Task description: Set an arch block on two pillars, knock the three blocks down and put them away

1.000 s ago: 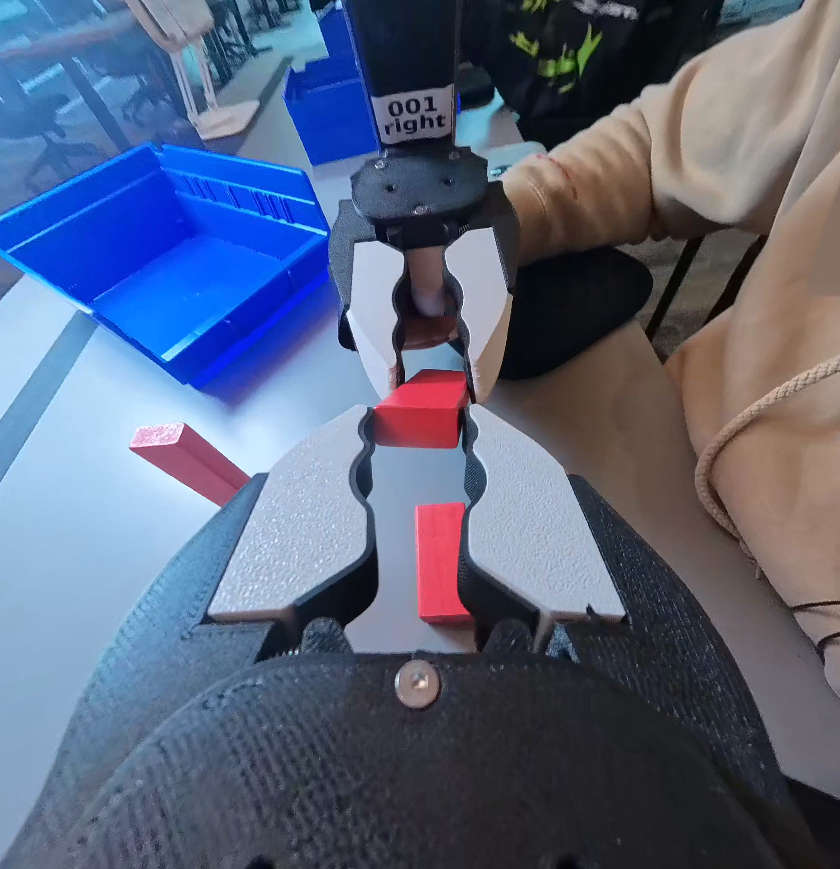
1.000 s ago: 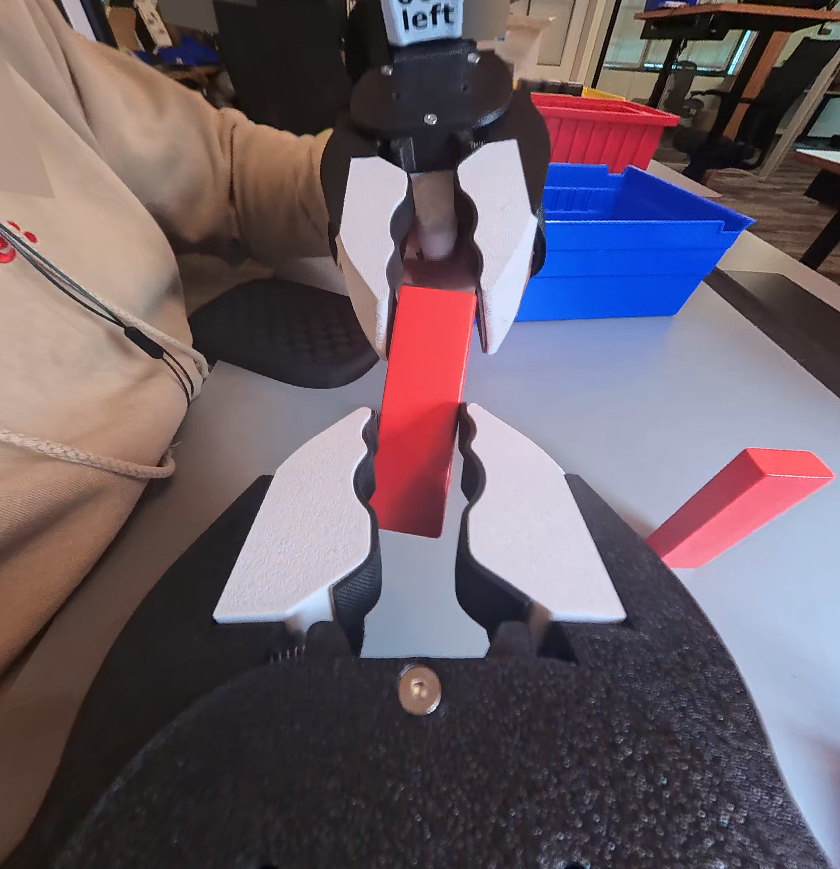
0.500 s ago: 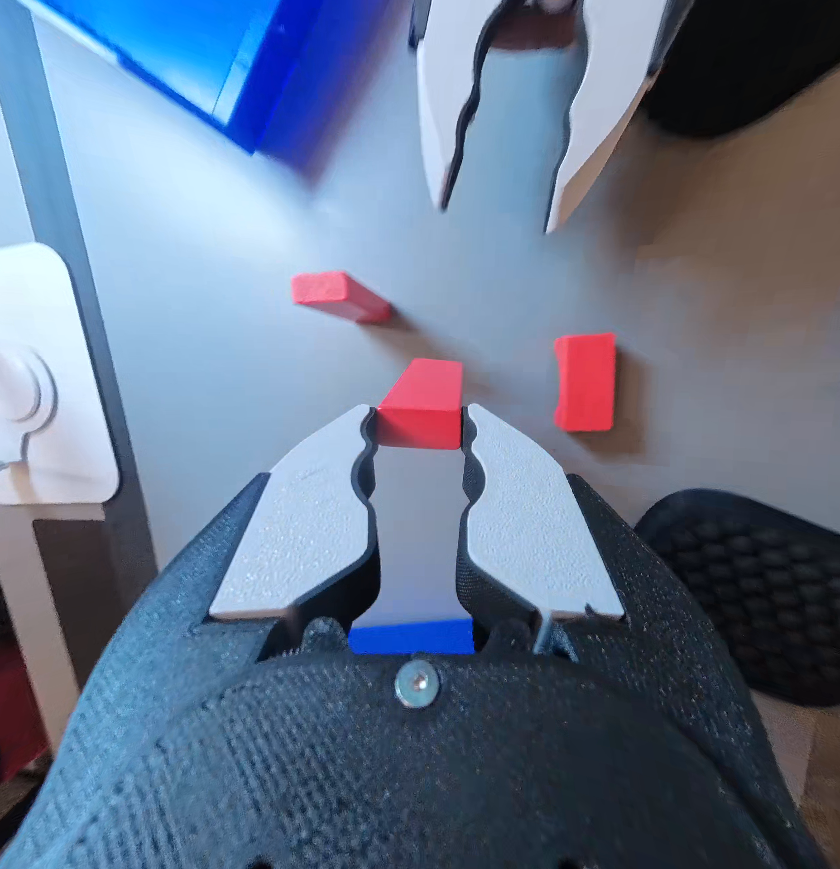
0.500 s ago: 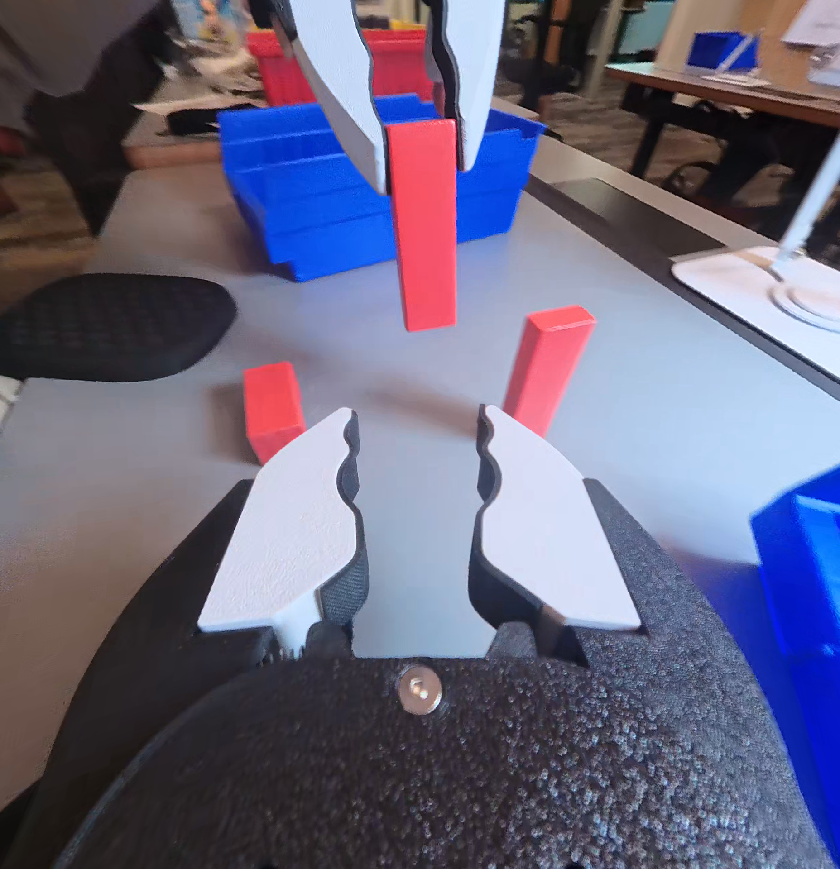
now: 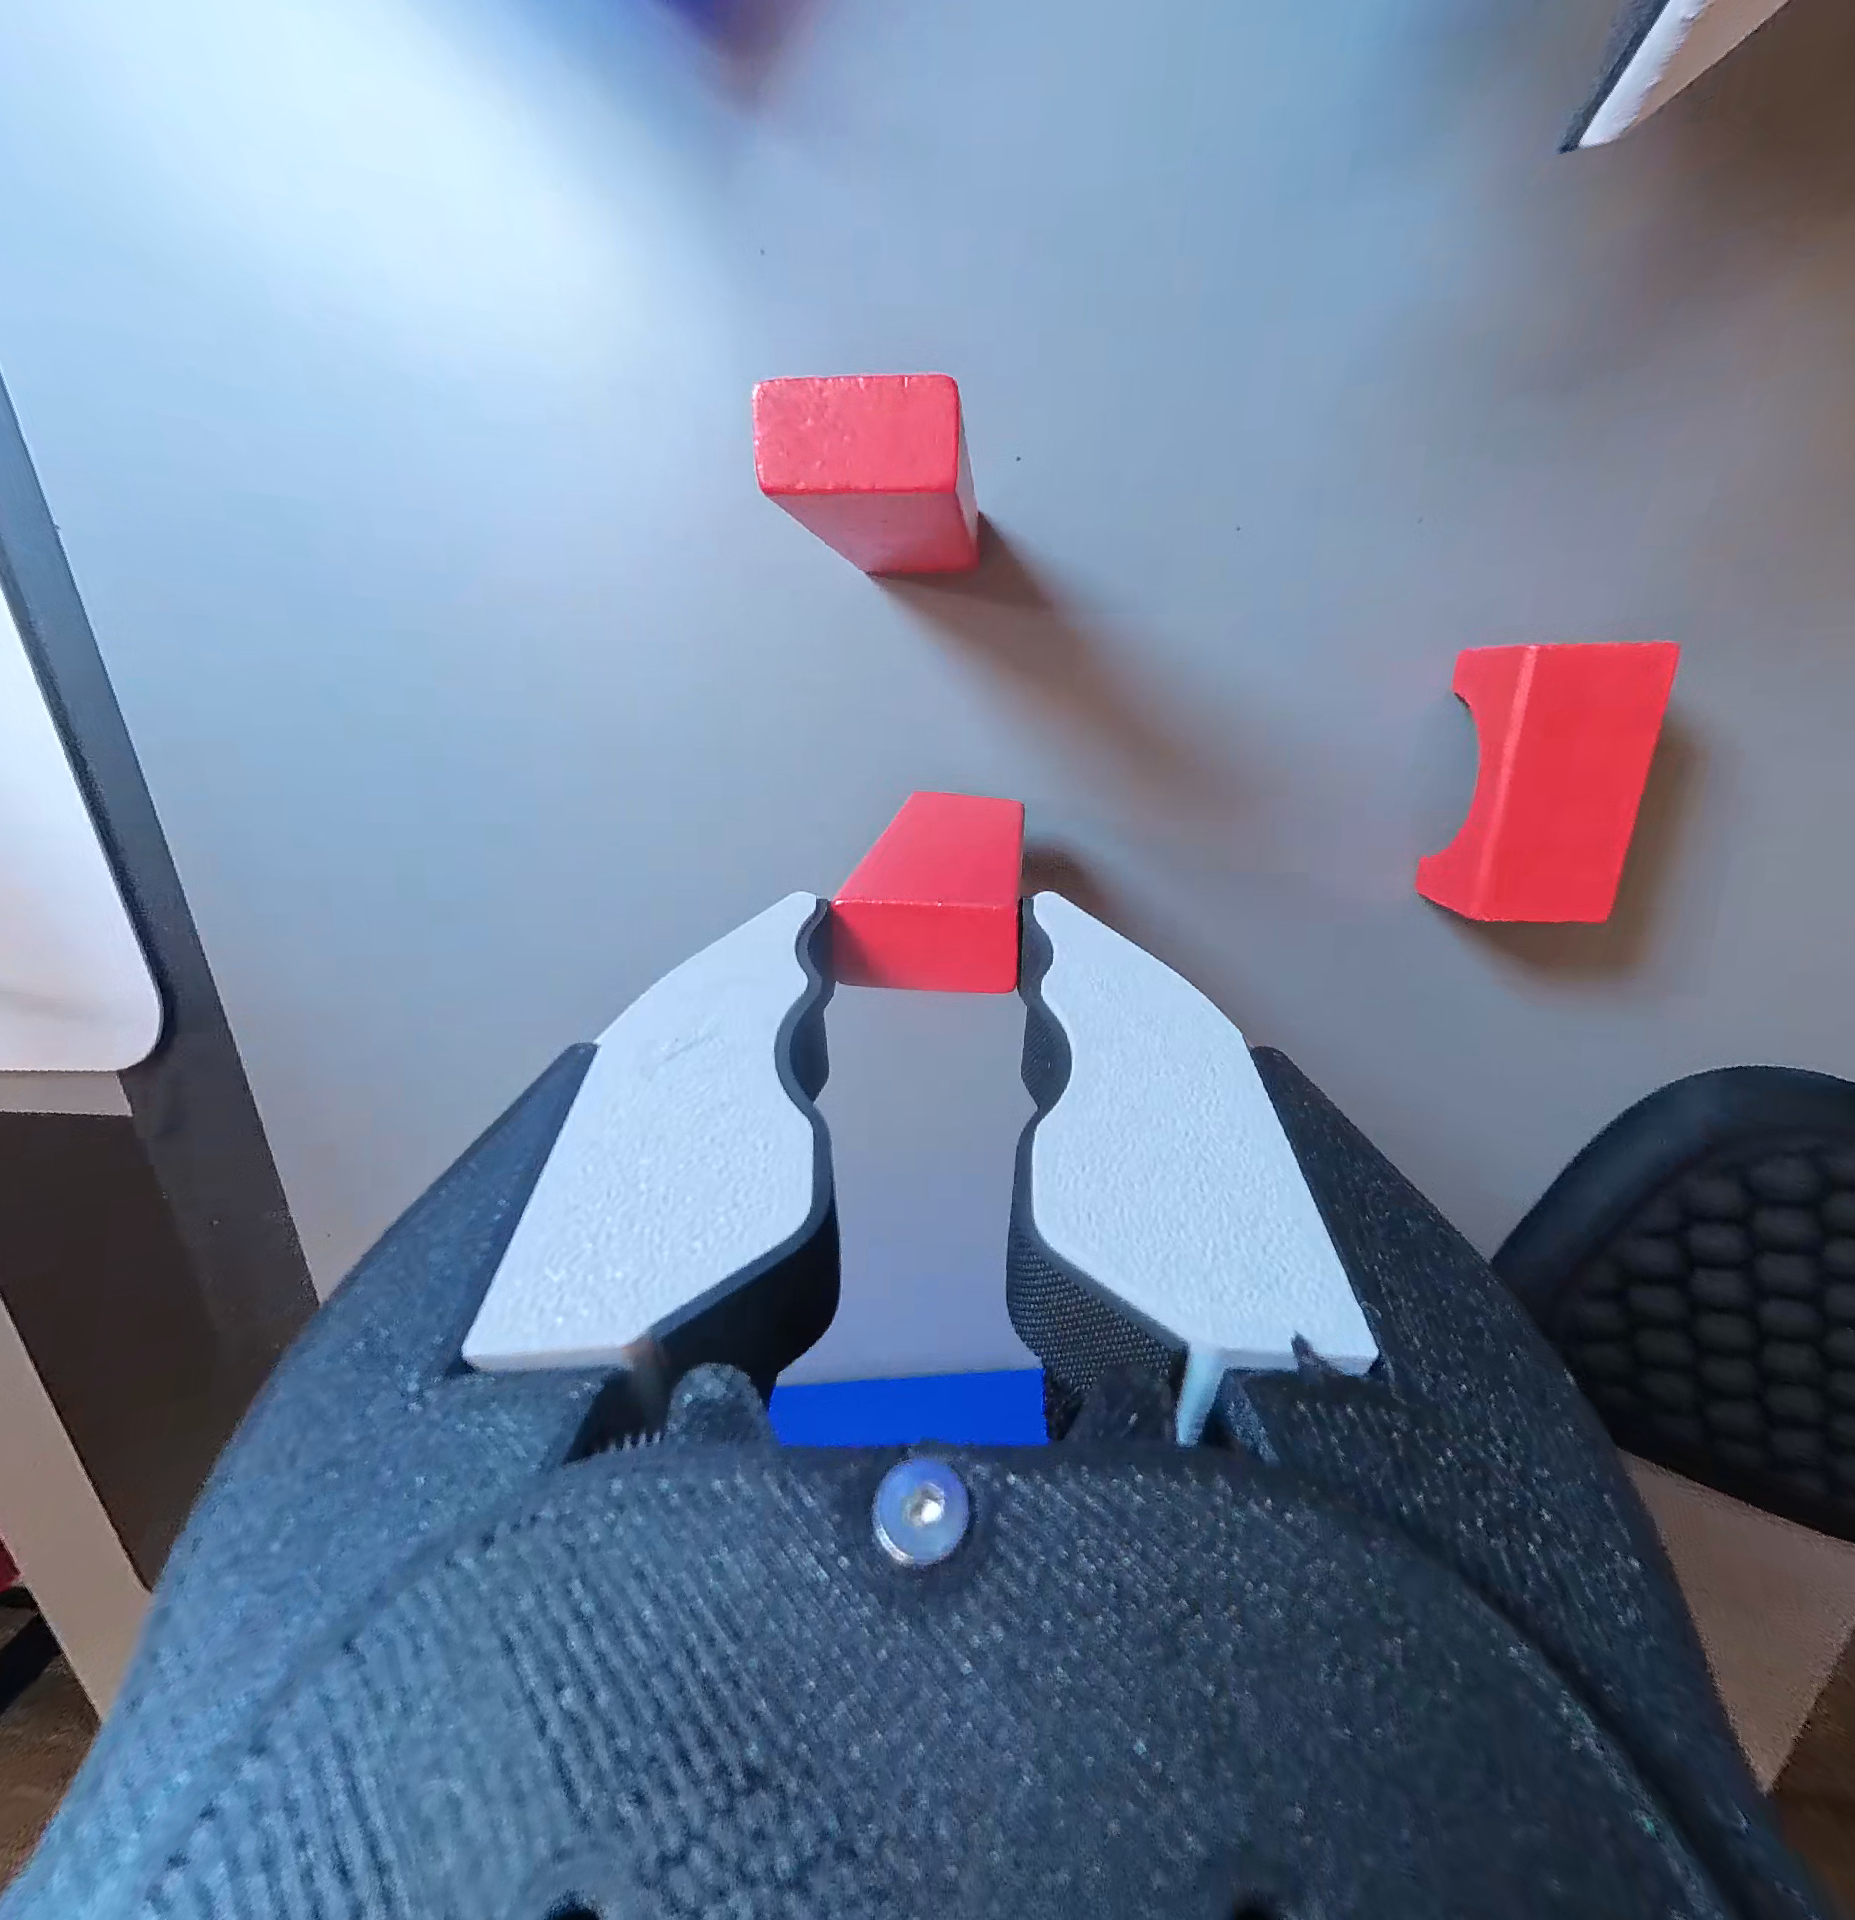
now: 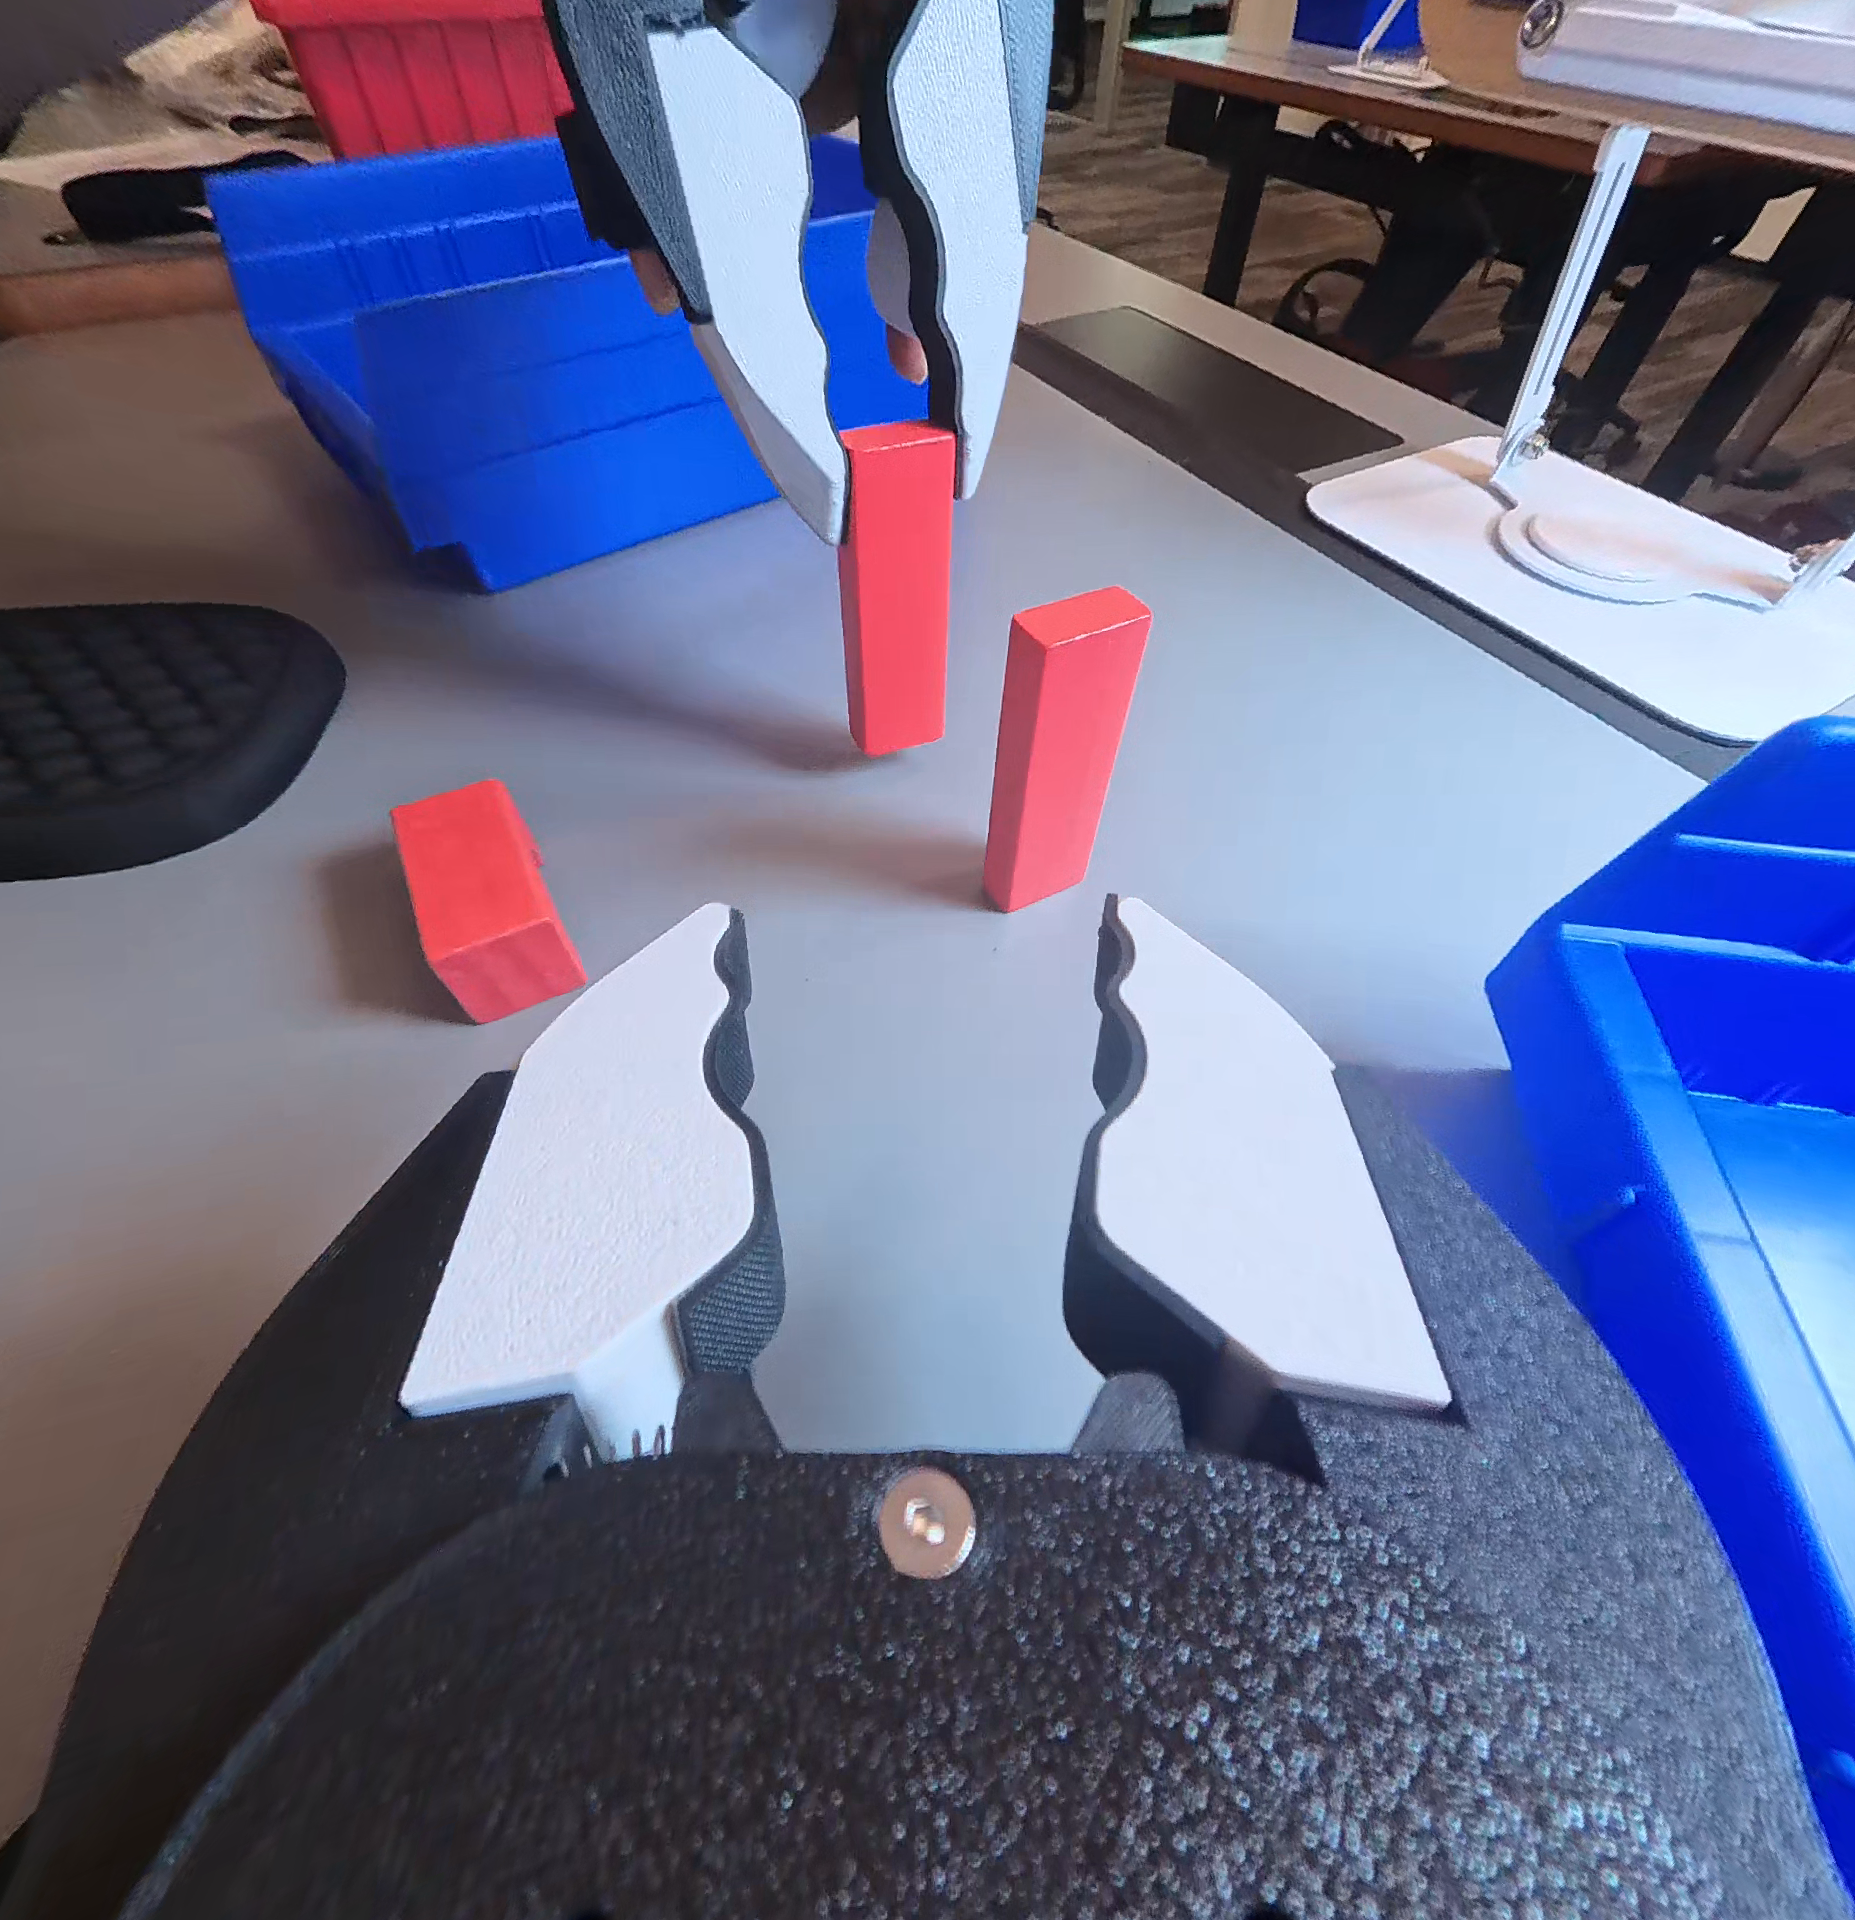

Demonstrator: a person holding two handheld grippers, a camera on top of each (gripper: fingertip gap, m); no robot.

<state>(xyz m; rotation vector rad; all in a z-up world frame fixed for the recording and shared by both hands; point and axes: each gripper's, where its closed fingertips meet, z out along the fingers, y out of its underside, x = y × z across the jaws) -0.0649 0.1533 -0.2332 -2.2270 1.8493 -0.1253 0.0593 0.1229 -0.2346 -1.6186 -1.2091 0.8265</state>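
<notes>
My left gripper [image 5: 923,914] is shut on the top of a red pillar block [image 5: 928,930] and holds it upright. In the right wrist view this gripper [image 6: 897,499] comes down from above, and the pillar's [image 6: 895,592] lower end is at or just above the table; I cannot tell which. A second red pillar [image 6: 1068,748] stands upright just beside it, also in the left wrist view [image 5: 866,468]. The red arch block [image 6: 481,899] lies on its side apart from them [image 5: 1546,779]. My right gripper [image 6: 923,914] is open and empty, short of the standing pillar.
A blue bin [image 6: 528,343] stands behind the blocks with a red bin [image 6: 414,73] beyond it. Another blue bin [image 6: 1733,1091] is at the right. A white lamp base [image 6: 1588,551] sits at the table's far right edge. A black mesh pad [image 6: 123,727] lies at the left. One gripper's finger ends stand about 15 cm off the other's.
The right gripper let go of the pillar, drew back and opened wider. The left gripper turned the pillar upright and lowered it beside the standing pillar.
</notes>
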